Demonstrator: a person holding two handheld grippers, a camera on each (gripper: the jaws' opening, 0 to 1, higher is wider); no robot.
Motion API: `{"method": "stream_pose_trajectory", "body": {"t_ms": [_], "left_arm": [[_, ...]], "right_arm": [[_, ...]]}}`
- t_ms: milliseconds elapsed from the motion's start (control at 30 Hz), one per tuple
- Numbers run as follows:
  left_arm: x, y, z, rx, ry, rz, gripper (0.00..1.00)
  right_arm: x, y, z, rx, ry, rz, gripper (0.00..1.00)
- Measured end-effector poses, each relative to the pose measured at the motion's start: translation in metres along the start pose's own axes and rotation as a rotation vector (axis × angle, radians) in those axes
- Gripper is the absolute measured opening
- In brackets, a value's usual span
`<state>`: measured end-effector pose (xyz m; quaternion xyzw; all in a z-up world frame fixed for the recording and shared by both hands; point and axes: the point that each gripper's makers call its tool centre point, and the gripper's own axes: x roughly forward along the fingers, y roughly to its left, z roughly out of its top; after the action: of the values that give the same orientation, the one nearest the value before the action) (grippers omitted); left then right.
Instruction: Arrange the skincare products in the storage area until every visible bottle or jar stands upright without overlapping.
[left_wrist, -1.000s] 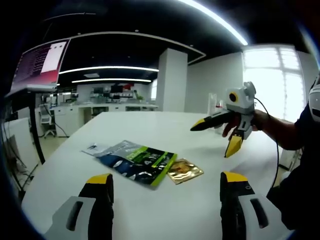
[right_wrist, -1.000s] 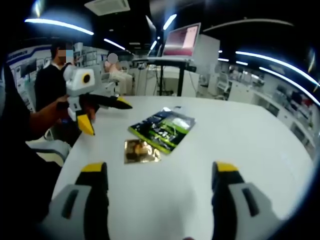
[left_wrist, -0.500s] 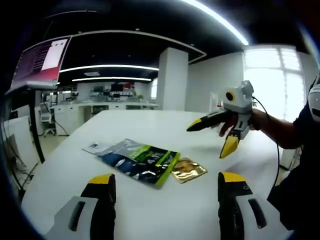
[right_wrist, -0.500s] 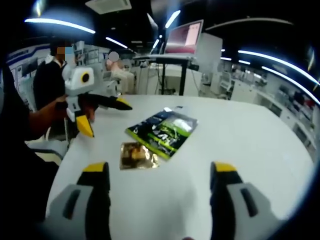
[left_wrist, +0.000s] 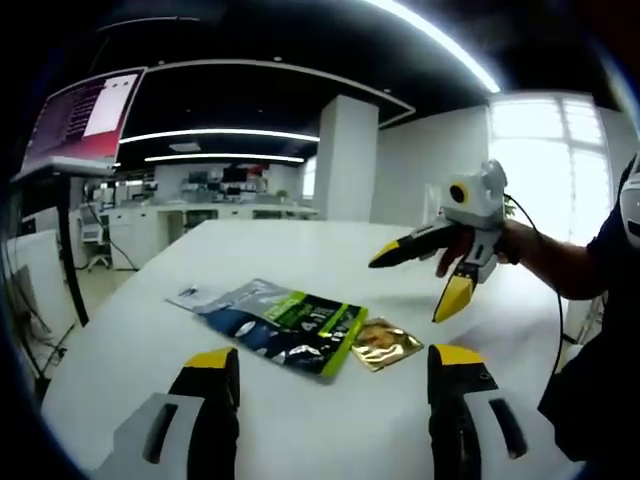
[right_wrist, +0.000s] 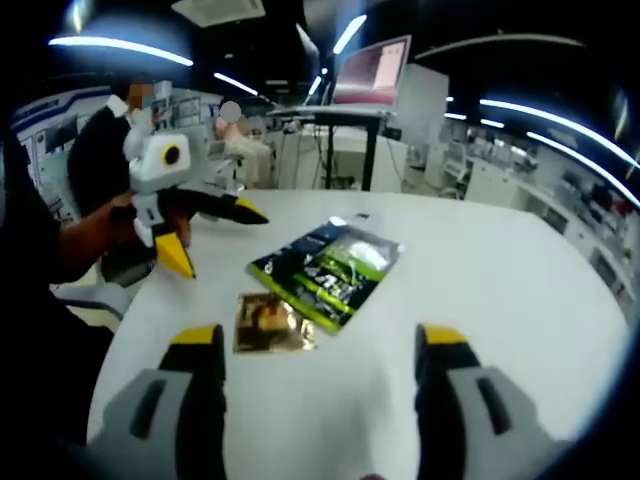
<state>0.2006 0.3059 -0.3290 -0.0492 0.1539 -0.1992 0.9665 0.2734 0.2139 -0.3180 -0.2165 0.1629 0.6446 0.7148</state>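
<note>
The left hand-held gripper (left_wrist: 333, 372) is released: its two yellow-tipped jaws rise from the bottom of the left gripper view, set wide apart, with bare white tabletop (left_wrist: 300, 250) between them and nothing grasped. The right hand-held gripper (right_wrist: 320, 348) is likewise released in the right gripper view, its jaws spread wide above the tabletop (right_wrist: 480, 270) and holding nothing.

Each hand-held gripper also appears in the other's view. In the left gripper view, the right hand-held gripper (left_wrist: 425, 275) enters from the right, carried by a hand (left_wrist: 490, 245), its jaws splayed apart above the tabletop. In the right gripper view, the left hand-held gripper (right_wrist: 215, 235) enters from the left, jaws also splayed, raised off the surface.

The task items lie flat on the tabletop, ahead of both sets of jaws. A green and dark sachet pack (left_wrist: 285, 325) (right_wrist: 325, 268) lies roughly mid-table. A small gold sachet (left_wrist: 385, 343) (right_wrist: 270, 322) lies just beside it, close to one corner; whether the two touch cannot be determined. A smaller pale packet (left_wrist: 195, 296) sits at the far end of the green pack, partly tucked against it. Neither hand-held gripper touches any of these items.

Beyond the tabletop, a monitor (left_wrist: 85, 115) (right_wrist: 372, 72) on a dark stand shows a reddish screen. A person in dark clothing (right_wrist: 105, 150) stands in the background of the right gripper view.
</note>
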Motion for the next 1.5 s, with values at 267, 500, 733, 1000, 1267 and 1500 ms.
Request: {"method": "stream_pose_trajectory", "body": {"t_ms": [267, 500, 733, 1000, 1267, 1500], "left_arm": [[0.005, 0.005, 0.001, -0.014, 0.006, 0.001, 0.71], [0.009, 0.010, 0.001, -0.029, 0.010, 0.003, 0.66], [0.012, 0.013, 0.001, -0.038, 0.014, -0.001, 0.62], [0.018, 0.016, 0.003, -0.058, 0.004, -0.010, 0.56], [0.027, 0.017, 0.005, -0.085, 0.010, -0.030, 0.45], [0.030, 0.018, 0.002, -0.095, 0.022, -0.029, 0.37]], "right_arm": [[0.008, -0.004, 0.003, 0.013, -0.005, 0.009, 0.72], [0.017, -0.012, 0.007, 0.030, -0.010, 0.012, 0.69], [0.024, -0.014, 0.006, 0.033, -0.005, 0.018, 0.66], [0.034, -0.016, 0.006, 0.049, -0.011, 0.038, 0.57], [0.044, -0.021, 0.009, 0.069, -0.018, 0.054, 0.49], [0.050, -0.022, 0.007, 0.074, -0.006, 0.073, 0.44]]}}
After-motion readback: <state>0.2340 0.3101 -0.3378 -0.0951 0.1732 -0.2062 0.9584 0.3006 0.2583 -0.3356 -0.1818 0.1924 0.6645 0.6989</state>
